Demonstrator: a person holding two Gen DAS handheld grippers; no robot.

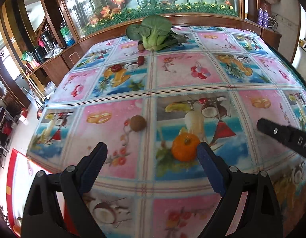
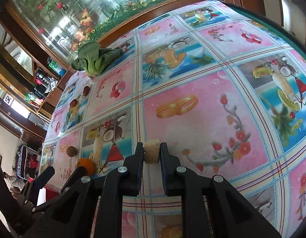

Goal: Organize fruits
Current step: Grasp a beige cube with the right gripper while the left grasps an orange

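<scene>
— On the patterned tablecloth [image 1: 172, 79], item one?
— Orange [image 1: 185, 147]: round, bright, green stem scar on top. Sits just beside the inner face of one finger of the left gripper [image 1: 153, 154], whose jaws are spread wide, holding nothing.
— Item two?
— Tan, rough-textured chunk [image 2: 151, 152], squarish; clamped between the nearly closed jaws of the right gripper [image 2: 152, 154], low over a pink square.
— Others?
— Brown kiwi [image 1: 137, 123] ahead of the left gripper; bok choy [image 1: 153, 33] at the far edge, red dates [image 1: 141, 59] near it. Only the right wrist view shows the chunk.
</scene>
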